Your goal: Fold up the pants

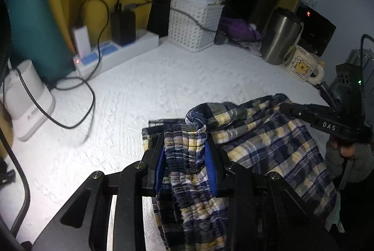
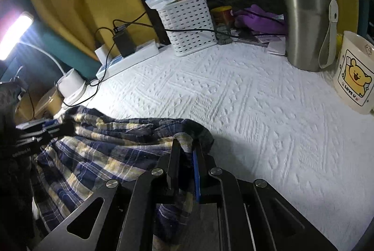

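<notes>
The blue, yellow and white plaid pants [image 1: 261, 145] lie bunched at the near edge of the white textured cover [image 1: 152, 92]. My left gripper [image 1: 185, 136] is shut on their gathered elastic waistband, which fills the gap between the blue pads. In the left wrist view the right gripper [image 1: 284, 108] shows at the right edge, held by a gloved hand [image 1: 346, 157], pinching the far side of the cloth. In the right wrist view my right gripper [image 2: 187, 143] is shut on a thin fold of the pants [image 2: 98, 145]; the cloth stretches left toward the other gripper.
Along the back stand a white lattice basket [image 2: 189, 26], a power strip with chargers and cables [image 1: 116, 49], a steel tumbler [image 2: 306, 17] and a cream bear mug [image 2: 355, 73]. A white lamp base [image 1: 25, 96] with a loose black cable sits left. Yellow curtain behind.
</notes>
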